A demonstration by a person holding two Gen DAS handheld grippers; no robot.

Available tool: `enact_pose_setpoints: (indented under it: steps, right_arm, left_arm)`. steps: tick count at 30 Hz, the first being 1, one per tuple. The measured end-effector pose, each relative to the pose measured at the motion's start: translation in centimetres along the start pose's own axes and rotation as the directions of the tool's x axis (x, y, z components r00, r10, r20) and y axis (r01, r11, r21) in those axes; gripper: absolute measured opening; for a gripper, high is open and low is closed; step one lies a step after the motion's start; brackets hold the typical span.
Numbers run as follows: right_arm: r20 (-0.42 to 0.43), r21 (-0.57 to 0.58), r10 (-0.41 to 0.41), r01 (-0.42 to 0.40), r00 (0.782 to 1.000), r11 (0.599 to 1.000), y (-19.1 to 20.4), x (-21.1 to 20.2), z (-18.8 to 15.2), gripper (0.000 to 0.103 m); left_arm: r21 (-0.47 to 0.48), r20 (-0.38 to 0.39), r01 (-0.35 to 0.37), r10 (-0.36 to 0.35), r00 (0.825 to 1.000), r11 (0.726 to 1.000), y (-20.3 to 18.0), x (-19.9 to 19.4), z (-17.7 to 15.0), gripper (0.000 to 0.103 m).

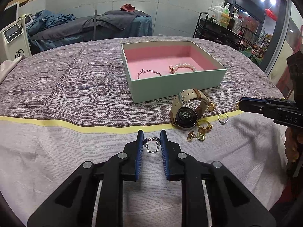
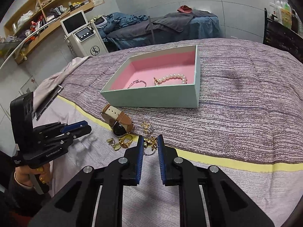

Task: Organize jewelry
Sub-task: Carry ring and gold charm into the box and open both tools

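Note:
A mint box with pink lining (image 1: 176, 89) (image 2: 151, 96) holds a silver bangle (image 1: 148, 73) (image 2: 136, 83) and a pearl bracelet (image 1: 182, 67) (image 2: 171, 78). In front of it lie a watch (image 1: 186, 111) (image 2: 119, 120), gold rings (image 1: 203, 125) (image 2: 124, 141) and a silver ring (image 1: 223, 118). My left gripper (image 1: 151, 139) is shut on a silver ring (image 1: 152, 145), held above the cloth. My right gripper (image 2: 149, 141) is shut on a gold ornament (image 2: 150, 142) by the jewelry pile; a silver ring (image 2: 149, 153) lies between its fingers.
The striped purple cloth (image 1: 75, 87) with a yellow band (image 1: 75, 126) covers the bed. A tablet (image 2: 49, 102) lies at the bed's left edge. A white machine (image 2: 85, 37), a massage bed (image 1: 94, 26) and a black cart (image 1: 223, 30) stand behind.

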State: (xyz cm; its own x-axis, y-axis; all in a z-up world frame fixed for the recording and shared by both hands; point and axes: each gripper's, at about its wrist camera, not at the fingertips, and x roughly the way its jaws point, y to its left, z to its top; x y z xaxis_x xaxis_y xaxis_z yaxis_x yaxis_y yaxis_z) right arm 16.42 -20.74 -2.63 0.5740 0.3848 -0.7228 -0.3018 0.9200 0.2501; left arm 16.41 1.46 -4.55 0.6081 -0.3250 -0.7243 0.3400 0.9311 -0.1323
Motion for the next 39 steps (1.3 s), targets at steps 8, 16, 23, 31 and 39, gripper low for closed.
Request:
enact_pose_setpoints:
  steps: [8,16,23,31,39]
  right_arm:
    - [0.031,-0.027,-0.014,0.015,0.999,1.000,0.4,-0.9,1.3,0.014]
    - [0.073,-0.074,-0.035,0.040,0.997,0.996,1.5,-0.9,4.2,0.014]
    - [0.083,-0.115,-0.062,0.071,0.995,0.991,2.1,0.9,6.9,0.014]
    - [0.037,-0.160,-0.123,0.127,0.992,0.979,1.7,4.9,9.8,0.014]
    - [-0.015,-0.191,-0.159,0.154,0.987,0.969,2.0,7.9,10.6,0.014]
  left_arm:
    - [0.020,0.022,-0.001,0.001,1.000,1.000,-0.3,-0.7,0.8,0.019]
    - [0.040,0.071,-0.002,-0.001,0.997,0.999,-0.4,-1.3,4.1,0.019]
    - [0.040,0.050,0.033,-0.035,0.998,0.999,-0.1,1.2,8.5,0.019]
    - [0.076,-0.005,-0.002,0.002,1.000,0.997,-0.5,6.1,12.7,0.019]
    - [0.079,-0.058,-0.012,0.017,0.998,0.997,-0.8,10.4,15.6,0.019]
